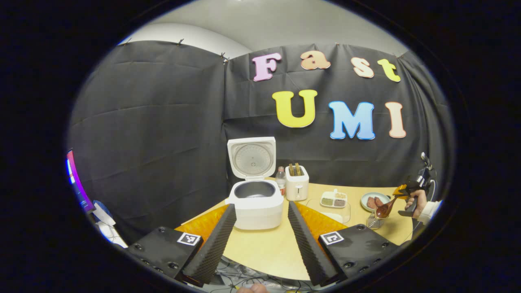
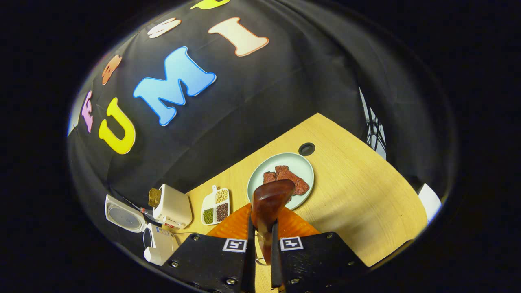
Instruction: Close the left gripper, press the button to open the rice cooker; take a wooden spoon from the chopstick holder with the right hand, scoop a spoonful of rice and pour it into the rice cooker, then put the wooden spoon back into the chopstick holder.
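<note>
Standing lid-up at frame centre on the table (image 1: 268, 252): cooker (image 1: 256, 203), framed by the released left claw (image 1: 262, 244). Gripping the spoon (image 2: 269, 203) at lower centre: right claw (image 2: 263, 260), clenched, before a plate (image 2: 303, 162).

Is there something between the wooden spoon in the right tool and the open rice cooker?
Yes. The wooden spoon is far right of the rice cooker. Between them stand the toaster, the divided grain dish and a clear container.
</note>
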Tool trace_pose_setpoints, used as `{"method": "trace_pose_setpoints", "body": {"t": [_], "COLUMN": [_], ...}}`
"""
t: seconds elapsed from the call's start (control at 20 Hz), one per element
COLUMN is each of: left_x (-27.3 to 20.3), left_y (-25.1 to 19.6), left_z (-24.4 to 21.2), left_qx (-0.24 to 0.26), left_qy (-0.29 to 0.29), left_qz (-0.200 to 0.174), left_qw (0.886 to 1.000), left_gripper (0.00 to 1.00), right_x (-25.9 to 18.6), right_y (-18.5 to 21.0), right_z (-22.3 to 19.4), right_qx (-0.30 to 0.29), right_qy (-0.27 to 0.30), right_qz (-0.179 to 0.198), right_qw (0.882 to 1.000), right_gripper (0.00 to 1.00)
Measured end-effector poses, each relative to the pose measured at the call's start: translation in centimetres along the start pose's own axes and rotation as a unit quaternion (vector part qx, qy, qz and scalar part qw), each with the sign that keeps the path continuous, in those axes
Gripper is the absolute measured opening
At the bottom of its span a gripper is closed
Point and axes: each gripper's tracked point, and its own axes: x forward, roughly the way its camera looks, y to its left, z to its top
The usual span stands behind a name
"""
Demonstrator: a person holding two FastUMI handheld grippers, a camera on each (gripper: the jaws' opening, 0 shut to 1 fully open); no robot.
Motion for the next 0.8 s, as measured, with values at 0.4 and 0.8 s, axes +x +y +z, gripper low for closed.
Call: {"method": "trace_pose_setpoints", "body": {"t": [0.4,0.8], "left_x": [-0.2,-1.1], "left_y": [6.3,14.2], "left_z": [1.5,1.6], "left_qx": [-0.035,-0.044], "left_qy": [-0.043,-0.076], "left_qz": [-0.046,-0.091], "left_qw": [0.997,0.992], "left_gripper": [0.91,0.9], "right_x": [-9.4,-20.2], "right_y": [6.7,23.2], "right_z": [-0.4,-6.3], "right_qx": [-0.029,-0.077], "right_qy": [-0.044,-0.077], "right_qz": [0.021,0.1], "right_qw": [0.998,0.989], "right_gripper": [0.15,0.15]}}
